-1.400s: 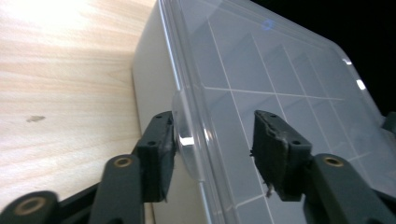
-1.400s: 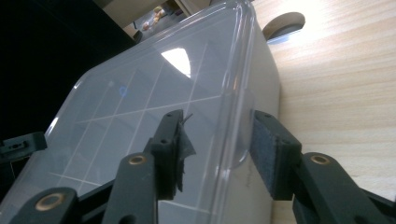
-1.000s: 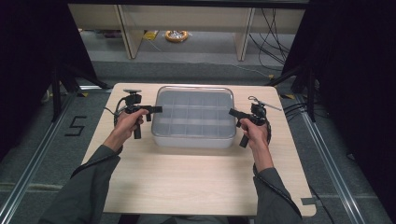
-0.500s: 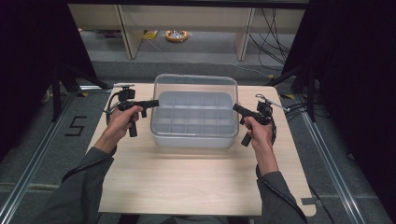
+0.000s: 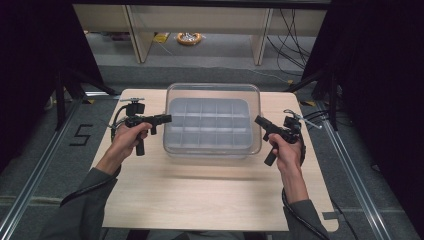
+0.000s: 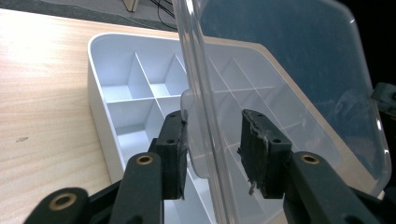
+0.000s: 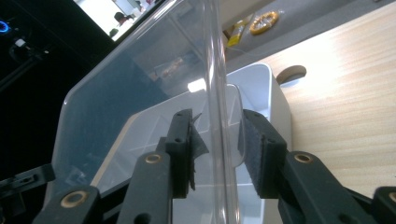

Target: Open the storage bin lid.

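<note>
A clear plastic lid point(image 5: 214, 93) hangs level just above a white tray point(image 5: 207, 129) split into several compartments, on the wooden table point(image 5: 200, 195). My left gripper point(image 5: 168, 118) is shut on the lid's left rim tab and my right gripper point(image 5: 258, 120) on its right rim. In the left gripper view the pads point(image 6: 176, 149) of the left gripper point(image 6: 212, 150) clamp the lid point(image 6: 289, 56) on edge, with the tray point(image 6: 122, 80) below it. In the right gripper view the right gripper point(image 7: 217, 145) pinches the lid point(image 7: 140, 77) above the tray point(image 7: 273, 95).
The tray sits at the table's far middle. A round cut-out point(image 7: 290, 73) marks the tabletop near the tray's corner. Beyond the table are shelf legs point(image 5: 135, 35), cables and an orange-yellow object point(image 5: 189, 38) on the floor. A "5" mark point(image 5: 81, 135) lies on the floor at left.
Both hands have risen and carried the clear lid up off the white tray. It now hovers above the tray and looks larger in the high view.
</note>
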Motion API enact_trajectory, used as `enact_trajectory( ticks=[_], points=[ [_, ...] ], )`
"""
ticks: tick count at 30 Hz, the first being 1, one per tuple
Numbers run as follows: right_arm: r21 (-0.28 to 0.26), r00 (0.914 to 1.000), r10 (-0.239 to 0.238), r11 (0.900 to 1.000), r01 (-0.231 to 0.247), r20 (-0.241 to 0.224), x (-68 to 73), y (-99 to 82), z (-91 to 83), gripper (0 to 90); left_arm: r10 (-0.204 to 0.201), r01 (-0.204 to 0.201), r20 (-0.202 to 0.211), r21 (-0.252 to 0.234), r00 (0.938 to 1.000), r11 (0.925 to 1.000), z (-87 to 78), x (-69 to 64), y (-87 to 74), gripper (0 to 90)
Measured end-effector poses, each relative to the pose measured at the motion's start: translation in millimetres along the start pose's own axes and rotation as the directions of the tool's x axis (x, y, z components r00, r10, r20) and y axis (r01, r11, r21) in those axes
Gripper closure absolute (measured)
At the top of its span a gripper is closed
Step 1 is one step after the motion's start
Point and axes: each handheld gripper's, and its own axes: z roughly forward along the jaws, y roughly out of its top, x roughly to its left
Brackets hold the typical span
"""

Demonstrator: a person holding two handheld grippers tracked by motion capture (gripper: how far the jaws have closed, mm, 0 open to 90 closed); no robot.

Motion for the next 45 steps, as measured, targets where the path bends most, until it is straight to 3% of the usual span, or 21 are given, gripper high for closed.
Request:
enact_trajectory(
  ticks=[1,3,4,10,13,17,23,26,27,33,34,35,38,41,43,45],
  points=[
    [-0.008,0.9995,-0.03,0.9995,0.03,-0.007,1.5,-1.6,-3.7,66.0,0.009,-0.009,-0.004,-0.004,0.9999,0.9999,-2.8,-0.9,-2.5,61.4],
    [-0.007,0.9998,-0.014,0.9999,0.014,-0.014,4.3,-3.1,-5.6,66.1,0.019,-0.019,-0.007,-0.007,0.9998,0.9998,-4.5,-1.8,-3.9,61.5],
    [-0.008,0.9985,-0.054,0.9985,0.054,-0.004,4.0,-3.8,-7.3,66.1,0.024,-0.024,-0.006,-0.007,0.9997,0.9997,-6.1,-2.2,-5.1,61.6],
    [-0.015,0.9986,-0.047,0.9988,0.047,-0.023,9.4,-10.4,-15.6,66.1,0.043,-0.043,-0.009,-0.018,0.999,0.9989,-16.2,-7.5,-10.8,61.5],
    [-0.017,0.9965,-0.08,0.9967,0.079,-0.026,12.3,-14.2,-23.2,66.2,0.065,-0.065,0.007,-0.013,0.9978,0.9978,-25.3,-10.5,-15.7,61.6],
    [-0.015,0.9959,-0.075,0.9971,0.074,-0.05,14.2,-22.4,-31.0,66.3,0.076,-0.075,0.027,-0.017,0.9968,0.997,-36.1,-13.0,-25.4,62.2],
    [0.003,0.9961,-0.081,0.9967,0.081,-0.035,15.5,-36.5,-40.0,66.6,0.077,-0.077,0.035,-0.016,0.9964,0.9969,-46.9,-16.6,-39.9,62.6],
    [0.0,0.9957,-0.086,0.9963,0.086,-0.034,14.8,-39.4,-40.8,66.6,0.074,-0.073,0.035,-0.016,0.9967,0.9972,-49.4,-17.6,-44.9,62.7],
    [0.009,0.9948,-0.101,0.9949,0.101,-0.013,15.0,-41.0,-43.3,66.6,0.067,-0.066,0.032,-0.013,0.9973,0.9977,-50.4,-18.5,-46.2,62.8],
    [0.016,0.9956,-0.09,0.9958,0.09,-0.027,14.9,-48.1,-47.5,66.6,0.068,-0.068,0.039,0.0,0.9969,0.9977,-54.3,-18.8,-57.2,62.8],
    [0.027,0.9982,-0.056,0.998,0.056,-0.023,16.8,-50.0,-49.5,66.6,0.069,-0.069,0.04,0.007,0.9968,0.9976,-54.6,-18.6,-60.0,62.9],
    [0.024,0.9961,-0.087,0.9959,0.087,-0.015,14.1,-54.0,-50.3,66.2,0.071,-0.072,0.033,0.014,0.9969,0.9973,-54.5,-18.3,-67.2,62.7],
    [0.033,0.9959,-0.088,0.9955,0.089,-0.018,12.3,-58.4,-51.5,66.1,0.066,-0.067,0.041,0.029,0.997,0.9973,-54.6,-16.5,-74.0,62.7],
    [0.046,0.9965,-0.083,0.9954,0.084,-0.01,11.5,-65.7,-55.0,65.7,0.039,-0.042,0.049,0.047,0.998,0.998,-54.9,-15.0,-83.4,62.5],
    [0.053,0.9953,-0.096,0.9939,0.096,-0.004,10.7,-68.9,-57.0,65.6,0.004,-0.009,0.08,0.061,0.9968,0.9981,-55.5,-12.0,-90.5,62.9],
    [0.052,0.9962,-0.085,0.995,0.086,-0.018,10.4,-70.5,-58.0,65.6,0.0,-0.005,0.07,0.067,0.9976,0.9977,-56.2,-12.2,-93.0,62.9]
  ],
)
